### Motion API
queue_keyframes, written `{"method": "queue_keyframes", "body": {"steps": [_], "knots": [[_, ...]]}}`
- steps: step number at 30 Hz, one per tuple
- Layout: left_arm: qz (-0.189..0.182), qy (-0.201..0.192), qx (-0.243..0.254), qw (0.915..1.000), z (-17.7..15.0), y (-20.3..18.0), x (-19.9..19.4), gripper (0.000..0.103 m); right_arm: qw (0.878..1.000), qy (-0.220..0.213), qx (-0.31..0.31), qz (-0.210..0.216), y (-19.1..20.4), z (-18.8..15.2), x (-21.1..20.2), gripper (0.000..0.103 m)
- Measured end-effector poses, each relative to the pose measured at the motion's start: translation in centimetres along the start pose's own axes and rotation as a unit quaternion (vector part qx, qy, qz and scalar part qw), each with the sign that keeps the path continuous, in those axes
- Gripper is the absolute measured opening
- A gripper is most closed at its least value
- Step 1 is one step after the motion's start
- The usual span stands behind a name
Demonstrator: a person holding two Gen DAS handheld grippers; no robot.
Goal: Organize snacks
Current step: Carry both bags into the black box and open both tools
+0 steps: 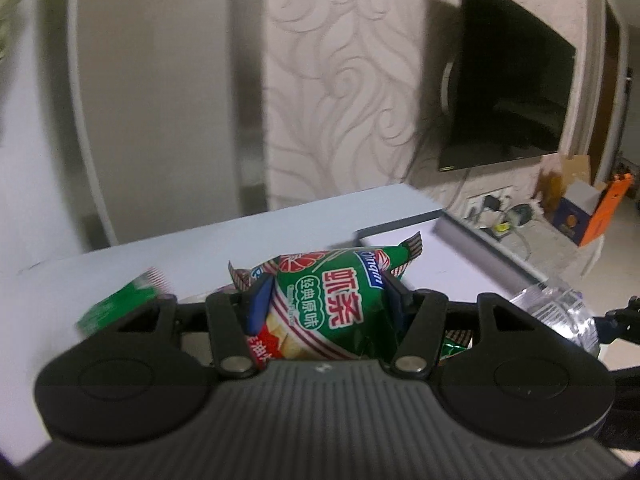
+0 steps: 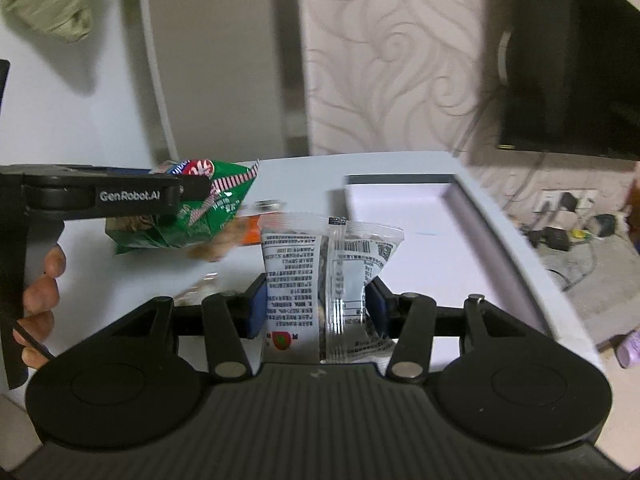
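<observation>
The left gripper (image 1: 326,304) is squeezed tight on a puffy green snack bag with red writing (image 1: 332,304). Its blue pads press in on both sides of the bag, so the bag crinkles in the middle. It is held up off the white worktop (image 1: 168,260), probably so it can be carried somewhere.

The right gripper (image 2: 316,304) is pinched on a clear and white plastic snack packet with black print (image 2: 320,276). The packet stands up between the blue pads, and small brown bits show through its clear top. It too is lifted above the worktop.

In the right wrist view, the left gripper comes in from the left side with the green bag hanging from it. A hand (image 2: 38,288) holds its handle.

More snacks lie on the worktop: another green bag (image 1: 120,304) at the left of the left wrist view, and an orange packet (image 2: 256,232) behind the clear one. They are blurry, so I cannot say much about them.

At the back right of the worktop sits a shallow white box with low walls (image 2: 460,192). The part of its floor that shows has nothing on it. I think the snacks are meant to go in there. Both grippers hold their snacks near the box but not over it yet, so the job looks only just started.
</observation>
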State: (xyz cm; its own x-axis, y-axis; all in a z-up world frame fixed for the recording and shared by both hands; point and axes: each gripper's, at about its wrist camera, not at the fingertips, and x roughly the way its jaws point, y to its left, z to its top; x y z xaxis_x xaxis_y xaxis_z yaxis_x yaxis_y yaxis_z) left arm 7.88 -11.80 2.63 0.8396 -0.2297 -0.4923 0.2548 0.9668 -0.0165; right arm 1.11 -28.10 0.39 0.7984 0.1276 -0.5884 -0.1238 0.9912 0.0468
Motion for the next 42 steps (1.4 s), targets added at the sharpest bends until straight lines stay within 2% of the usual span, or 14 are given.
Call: {"method": "queue_keyframes", "body": {"steps": [7, 15, 21, 29, 38, 42], "knots": [[-0.041, -0.001, 0.018, 0.999, 1.1, -6.7, 3.9, 0.059, 0.999, 0.012, 0.012, -0.039, -6.1, -0.2, 0.3, 0.056], [-0.047, 0.012, 0.028, 0.9984, 0.9, -11.7, 9.0, 0.059, 0.998, 0.04, -0.004, -0.045, -10.6, -0.5, 2.8, 0.056], [-0.04, 0.026, 0.026, 0.9985, 0.7, -13.3, 12.0, 0.059, 0.997, 0.065, -0.012, -0.035, -13.1, -0.6, 6.5, 0.056], [-0.006, 0.035, 0.038, 0.9987, 0.5, -14.1, 15.2, 0.06, 0.996, 0.084, -0.04, -0.018, -13.7, -0.7, 10.0, 0.056], [0.007, 0.04, 0.044, 0.9982, 0.7, -14.5, 16.4, 0.063, 0.994, 0.099, -0.047, -0.022, -14.5, -0.9, 12.3, 0.057], [0.009, 0.044, 0.039, 0.9983, 0.5, -14.4, 16.2, 0.073, 0.993, 0.101, -0.048, -0.027, -14.6, -1.2, 12.4, 0.057]]}}
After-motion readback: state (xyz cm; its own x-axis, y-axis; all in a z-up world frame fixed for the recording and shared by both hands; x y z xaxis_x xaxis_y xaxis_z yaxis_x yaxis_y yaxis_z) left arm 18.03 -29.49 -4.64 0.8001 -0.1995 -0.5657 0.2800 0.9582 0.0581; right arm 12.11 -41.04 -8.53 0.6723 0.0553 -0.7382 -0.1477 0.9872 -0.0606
